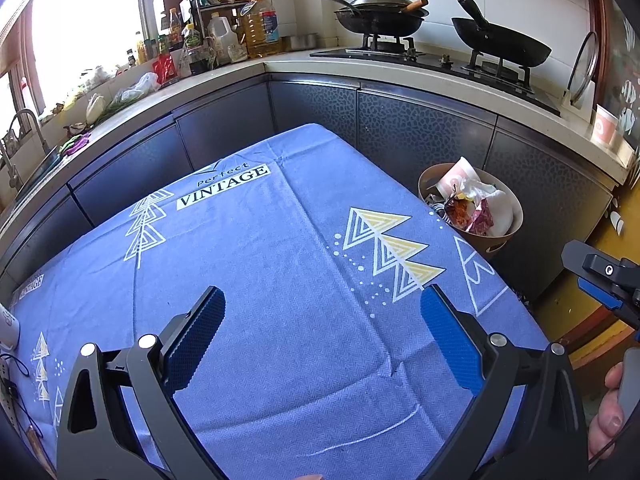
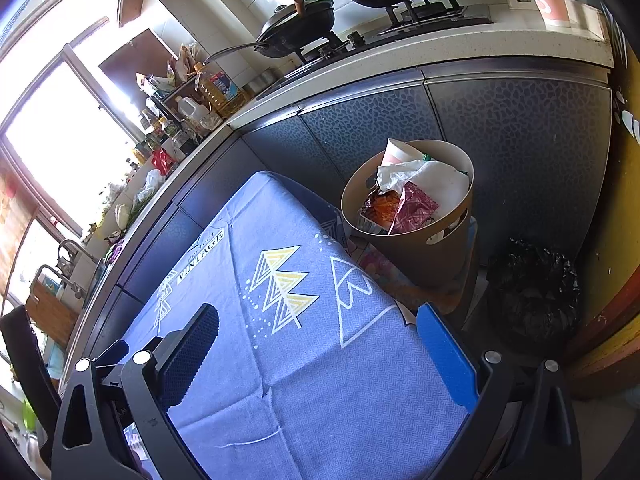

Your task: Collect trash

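A tan round bin (image 1: pixel 502 236) stands off the table's far right corner and holds a paper cup (image 1: pixel 456 178), crumpled tissue and snack wrappers (image 1: pixel 472 212). It also shows in the right wrist view (image 2: pixel 432 256), with the wrappers (image 2: pixel 404 208) on top. My left gripper (image 1: pixel 322 320) is open and empty above the blue tablecloth (image 1: pixel 260 260). My right gripper (image 2: pixel 318 340) is open and empty over the table's right side, short of the bin. It shows at the right edge of the left wrist view (image 1: pixel 608 284).
Dark cabinets and a counter wrap the table's far sides. Pans (image 1: pixel 380 16) sit on a stove, bottles (image 1: pixel 260 24) at the corner, a sink tap (image 1: pixel 20 128) at left. A black trash bag (image 2: pixel 536 288) lies on the floor right of the bin.
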The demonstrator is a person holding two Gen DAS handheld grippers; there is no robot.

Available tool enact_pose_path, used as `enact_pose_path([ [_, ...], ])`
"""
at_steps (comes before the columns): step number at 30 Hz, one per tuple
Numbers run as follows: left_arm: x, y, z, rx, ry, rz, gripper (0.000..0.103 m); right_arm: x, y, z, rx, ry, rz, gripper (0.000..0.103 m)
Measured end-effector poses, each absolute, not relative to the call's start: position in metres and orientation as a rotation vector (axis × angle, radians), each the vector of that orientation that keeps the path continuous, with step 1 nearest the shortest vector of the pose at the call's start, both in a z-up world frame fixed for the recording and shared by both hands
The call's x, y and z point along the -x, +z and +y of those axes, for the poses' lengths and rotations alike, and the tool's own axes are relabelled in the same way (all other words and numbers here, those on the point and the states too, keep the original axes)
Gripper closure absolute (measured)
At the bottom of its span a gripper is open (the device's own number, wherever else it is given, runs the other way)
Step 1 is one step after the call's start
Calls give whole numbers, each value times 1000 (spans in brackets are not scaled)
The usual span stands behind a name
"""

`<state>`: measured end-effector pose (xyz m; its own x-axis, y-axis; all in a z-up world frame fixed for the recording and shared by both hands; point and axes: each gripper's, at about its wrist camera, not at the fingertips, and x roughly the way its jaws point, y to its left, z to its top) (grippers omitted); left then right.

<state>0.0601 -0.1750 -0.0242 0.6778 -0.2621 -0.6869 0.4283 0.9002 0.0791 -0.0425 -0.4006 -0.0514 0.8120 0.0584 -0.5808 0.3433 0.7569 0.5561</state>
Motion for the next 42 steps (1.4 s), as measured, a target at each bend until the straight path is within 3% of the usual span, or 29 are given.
enact_pose_path([
  [42, -76, -45, -146, -142, -364, 771, 6, 28, -58, -383, -646, -157, 656, 4],
])
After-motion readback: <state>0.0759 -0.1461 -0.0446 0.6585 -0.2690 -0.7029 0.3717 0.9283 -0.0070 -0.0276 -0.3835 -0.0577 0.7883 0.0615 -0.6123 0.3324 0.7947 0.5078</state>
